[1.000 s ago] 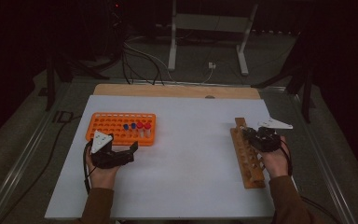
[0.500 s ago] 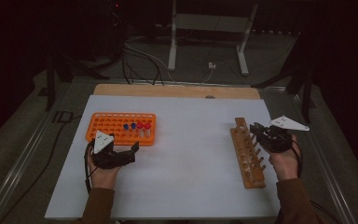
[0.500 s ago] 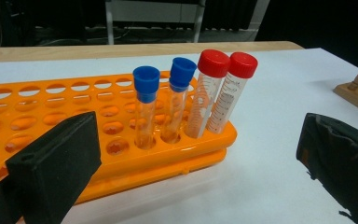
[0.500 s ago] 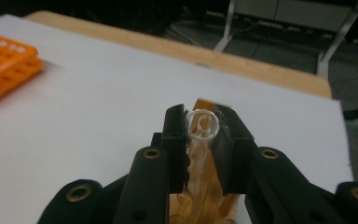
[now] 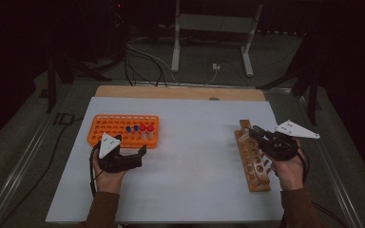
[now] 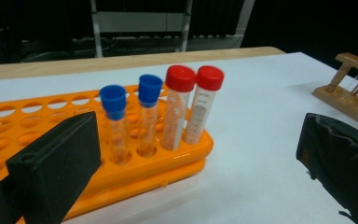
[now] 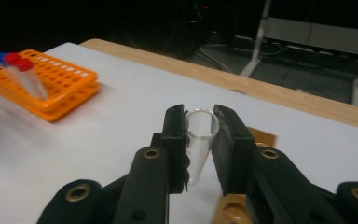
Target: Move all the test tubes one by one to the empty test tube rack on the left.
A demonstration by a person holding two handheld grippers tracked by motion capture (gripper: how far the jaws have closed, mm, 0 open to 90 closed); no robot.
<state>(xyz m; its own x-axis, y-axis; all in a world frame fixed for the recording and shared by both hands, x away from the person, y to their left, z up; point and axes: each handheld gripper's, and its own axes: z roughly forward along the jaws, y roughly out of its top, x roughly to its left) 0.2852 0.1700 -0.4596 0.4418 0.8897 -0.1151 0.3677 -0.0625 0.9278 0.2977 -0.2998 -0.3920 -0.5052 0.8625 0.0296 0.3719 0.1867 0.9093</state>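
Observation:
My right gripper [image 7: 200,126] is shut on a clear, uncapped glass tube [image 7: 199,147], which hangs slightly tilted between its pads. In the high view the right gripper [image 5: 253,131] is held over the far end of the wooden tube rack [image 5: 255,166]. My left gripper [image 5: 132,144] stands open just in front of the orange tube rack [image 5: 119,124]. Between its wide-set jaws, farther off, the left gripper view shows two blue-capped tubes [image 6: 113,100] and two red-capped tubes [image 6: 180,78] upright at the rack's right end.
A white sheet [image 5: 190,156] covers the table, with a wooden edge [image 5: 171,92] at the far side. Cables and a metal stand [image 5: 209,28] lie on the dark floor beyond. The wooden rack [image 6: 349,98] holds several vacant holes.
My right gripper has risen and drifted right from over the wooden rack, keeping the glass tube in its jaws. The left gripper has stayed where it was.

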